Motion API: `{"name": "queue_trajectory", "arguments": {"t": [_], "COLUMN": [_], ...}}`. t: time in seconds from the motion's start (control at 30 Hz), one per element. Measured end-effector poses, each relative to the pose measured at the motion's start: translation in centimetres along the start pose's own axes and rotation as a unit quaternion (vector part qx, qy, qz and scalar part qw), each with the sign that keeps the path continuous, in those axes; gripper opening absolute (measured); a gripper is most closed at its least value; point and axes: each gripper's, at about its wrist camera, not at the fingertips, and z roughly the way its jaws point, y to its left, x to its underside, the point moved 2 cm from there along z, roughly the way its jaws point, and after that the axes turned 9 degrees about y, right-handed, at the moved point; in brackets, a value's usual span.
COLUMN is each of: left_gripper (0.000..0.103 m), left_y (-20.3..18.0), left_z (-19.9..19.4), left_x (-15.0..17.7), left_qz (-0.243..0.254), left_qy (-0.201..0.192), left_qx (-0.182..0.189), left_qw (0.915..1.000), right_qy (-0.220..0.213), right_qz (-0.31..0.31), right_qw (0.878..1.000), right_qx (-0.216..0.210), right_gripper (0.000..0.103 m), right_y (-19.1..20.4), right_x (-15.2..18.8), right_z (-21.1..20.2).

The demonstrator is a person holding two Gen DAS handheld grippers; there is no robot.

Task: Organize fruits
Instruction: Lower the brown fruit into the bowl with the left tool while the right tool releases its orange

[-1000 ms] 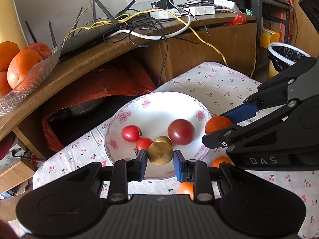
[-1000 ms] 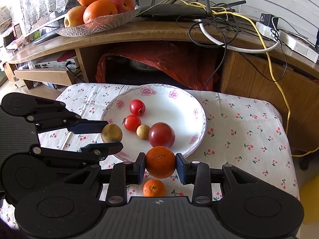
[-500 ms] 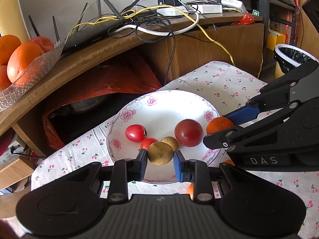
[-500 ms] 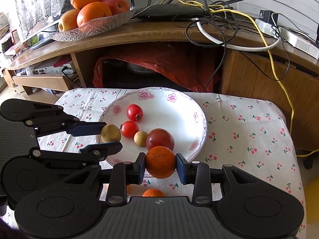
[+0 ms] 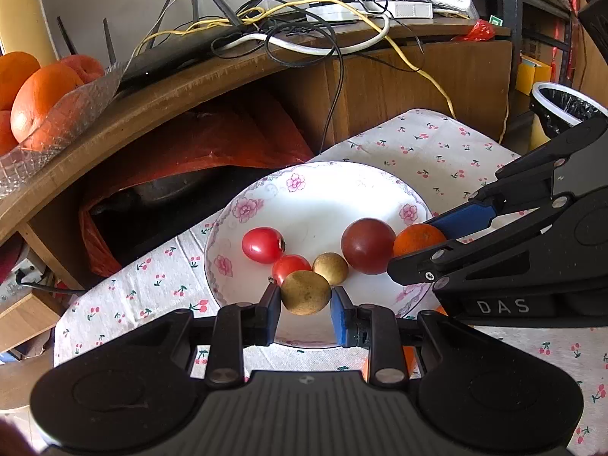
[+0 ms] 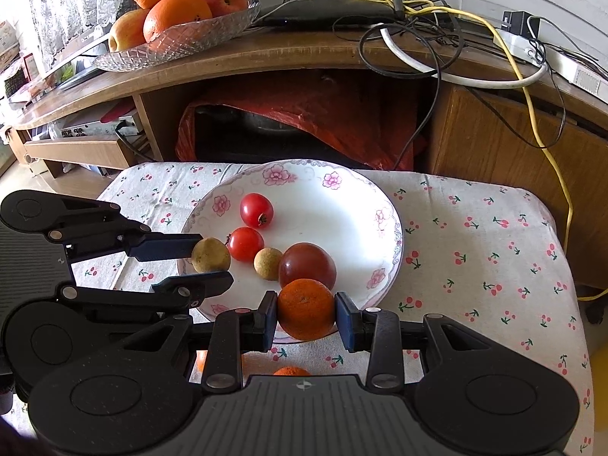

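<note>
A white floral plate [image 5: 323, 197] [image 6: 342, 205] sits on the cherry-print tablecloth. It holds two red tomatoes [image 5: 263, 244] [image 6: 256, 209], a small tan fruit [image 5: 330, 268] [image 6: 268, 263] and a dark red fruit [image 5: 368, 245] [image 6: 307, 266]. My left gripper [image 5: 306, 304] [image 6: 211, 266] is shut on a tan round fruit [image 5: 305, 292] [image 6: 210, 254] over the plate's near left rim. My right gripper [image 6: 306, 319] [image 5: 421, 245] is shut on an orange [image 6: 306, 309] [image 5: 418, 241] over the plate's near rim, by the dark red fruit.
Small oranges [image 6: 290, 371] lie on the cloth below the grippers. A wooden shelf [image 6: 304, 57] behind carries a glass bowl of oranges and apples [image 6: 174, 7], a router and tangled cables [image 5: 304, 34]. A red bag [image 6: 304, 121] sits under it. A bin [image 5: 562, 106] stands at right.
Both grippers have moved forward with their fruits, closer over the plate's near rim. The plate looks larger and nearer.
</note>
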Motion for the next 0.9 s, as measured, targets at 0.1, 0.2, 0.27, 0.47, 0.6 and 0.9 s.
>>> {"name": "queue_trajectory", "arguments": {"t": [0.1, 0.2, 0.27, 0.47, 0.6, 0.9], "left_gripper": [0.036, 0.036, 0.036, 0.036, 0.036, 0.036], "left_y": [0.1, 0.2, 0.4, 0.5, 0.5, 0.5], "left_z": [0.3, 0.4, 0.5, 0.7, 0.8, 0.9], "left_x": [0.1, 0.2, 0.2, 0.2, 0.3, 0.2], "left_qz": [-0.001, -0.005, -0.007, -0.011, -0.013, -0.017], "left_qy": [0.003, 0.005, 0.006, 0.006, 0.007, 0.007], "left_qx": [-0.002, -0.003, -0.004, -0.003, -0.002, -0.001], "left_qw": [1.0, 1.0, 0.9999, 0.9999, 0.9999, 0.9998], "right_qy": [0.002, 0.004, 0.004, 0.001, 0.001, 0.002], "right_qz": [-0.001, -0.002, -0.004, -0.008, -0.008, -0.01], "right_qw": [1.0, 1.0, 1.0, 1.0, 1.0, 1.0], "right_qx": [-0.001, -0.001, -0.001, -0.002, -0.001, 0.001], "right_gripper": [0.031, 0.031, 0.031, 0.031, 0.031, 0.031], "right_y": [0.0, 0.0, 0.0, 0.1, 0.0, 0.1], "right_x": [0.0, -0.1, -0.2, -0.4, -0.3, -0.3], "right_z": [0.2, 0.6, 0.8, 1.1, 1.1, 1.3]}}
